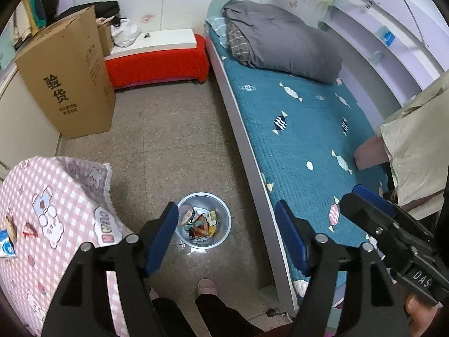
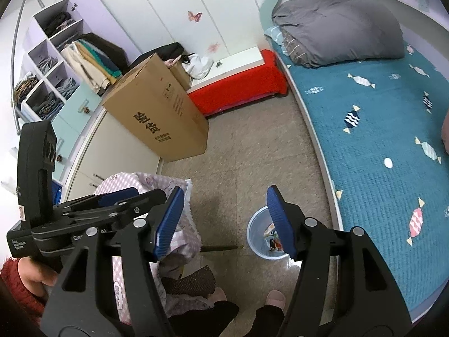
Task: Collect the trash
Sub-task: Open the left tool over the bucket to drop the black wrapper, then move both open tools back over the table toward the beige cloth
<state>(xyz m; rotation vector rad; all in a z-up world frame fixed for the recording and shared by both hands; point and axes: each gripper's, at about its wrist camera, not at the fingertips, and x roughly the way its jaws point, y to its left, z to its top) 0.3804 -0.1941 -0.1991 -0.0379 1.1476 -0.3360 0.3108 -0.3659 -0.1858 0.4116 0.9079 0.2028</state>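
Both my claws gape empty, the left claw point(image 1: 227, 236) above the bin point(image 1: 204, 226); a careless swing could topple it.

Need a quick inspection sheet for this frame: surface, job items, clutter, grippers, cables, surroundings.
Surface: speckled tile floor; pink checked cloth over the table.
Job's things: trash bin on the floor, wrappers inside; small items at the cloth's left edge.
Clutter: cardboard box; white bag.
Grippers: left gripper open, empty, above the bin; right gripper open, empty.
Cables: nothing seen.
Surroundings: bed with teal cover, grey duvet, red bench, open shelves, person's slippers.
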